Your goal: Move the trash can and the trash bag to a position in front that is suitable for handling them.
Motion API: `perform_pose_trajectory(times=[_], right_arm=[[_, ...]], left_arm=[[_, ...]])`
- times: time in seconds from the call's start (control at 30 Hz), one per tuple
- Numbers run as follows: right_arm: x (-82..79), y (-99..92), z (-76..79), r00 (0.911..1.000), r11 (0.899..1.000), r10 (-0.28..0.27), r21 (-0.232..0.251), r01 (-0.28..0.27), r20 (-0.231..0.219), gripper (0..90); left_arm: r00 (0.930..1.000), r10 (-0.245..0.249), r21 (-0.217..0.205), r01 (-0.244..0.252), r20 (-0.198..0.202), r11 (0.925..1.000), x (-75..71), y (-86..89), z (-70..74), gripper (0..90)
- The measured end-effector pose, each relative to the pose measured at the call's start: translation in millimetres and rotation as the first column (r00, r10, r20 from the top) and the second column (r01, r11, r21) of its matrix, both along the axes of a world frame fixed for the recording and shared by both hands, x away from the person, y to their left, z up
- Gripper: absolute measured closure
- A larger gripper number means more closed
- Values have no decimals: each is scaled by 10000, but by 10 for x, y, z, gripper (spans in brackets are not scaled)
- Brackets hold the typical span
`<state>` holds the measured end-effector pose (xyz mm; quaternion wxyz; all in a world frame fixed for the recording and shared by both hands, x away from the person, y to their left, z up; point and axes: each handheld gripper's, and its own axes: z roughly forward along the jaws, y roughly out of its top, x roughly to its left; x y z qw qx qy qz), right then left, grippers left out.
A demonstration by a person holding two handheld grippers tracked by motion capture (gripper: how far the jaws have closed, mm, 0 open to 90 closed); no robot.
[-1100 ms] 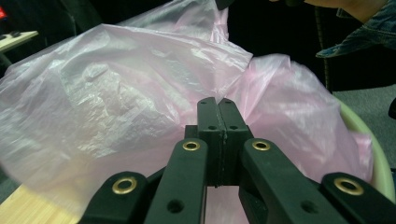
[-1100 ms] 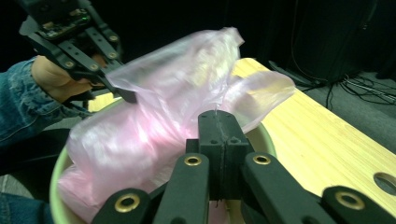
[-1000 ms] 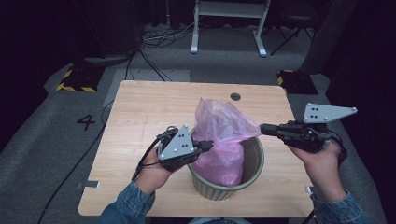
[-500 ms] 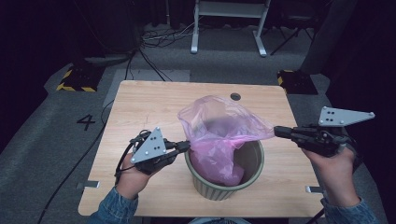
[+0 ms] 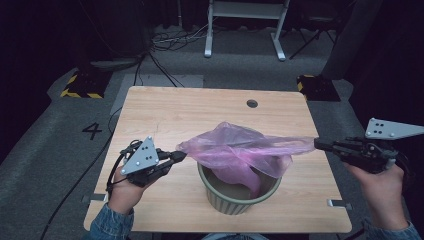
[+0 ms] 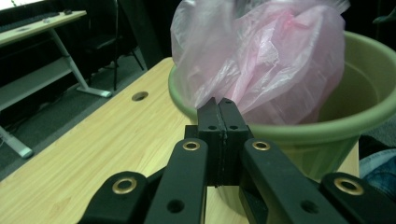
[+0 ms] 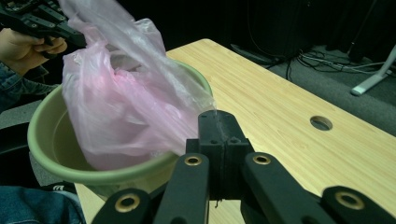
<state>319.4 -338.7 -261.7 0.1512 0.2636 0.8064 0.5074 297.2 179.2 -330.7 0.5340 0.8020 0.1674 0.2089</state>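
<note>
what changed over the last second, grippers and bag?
Both grippers moved apart: left gripper went left, right gripper went right past the table edge, stretching the thin pink plastic bag wide over the green ribbed plastic bucket. Both stayed clamped on the bag's rim. Bucket and wooden table stayed put.

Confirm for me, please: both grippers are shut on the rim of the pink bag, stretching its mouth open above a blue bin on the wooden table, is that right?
Nearly. The bin is green, not blue, as the left gripper view shows plainly. The rest holds: the left gripper and right gripper are each shut on the pink bag, stretching its mouth open above the bin on the wooden table.
</note>
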Motion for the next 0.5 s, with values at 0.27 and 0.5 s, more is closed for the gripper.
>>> perform_pose_trajectory(times=[0.27, 0.5], right_arm=[[-35, -159, -17, 9990, 9988, -405, -296, 398, -203, 900], [-81, -216, -109, 9984, 9989, -421, -219, 413, -380, 900]], left_arm=[[9997, 33, 264, -26, -251, 9996, -42, 197, -27, 898], [9996, -128, 25, 129, -267, 9999, -83, 258, -46, 890]])
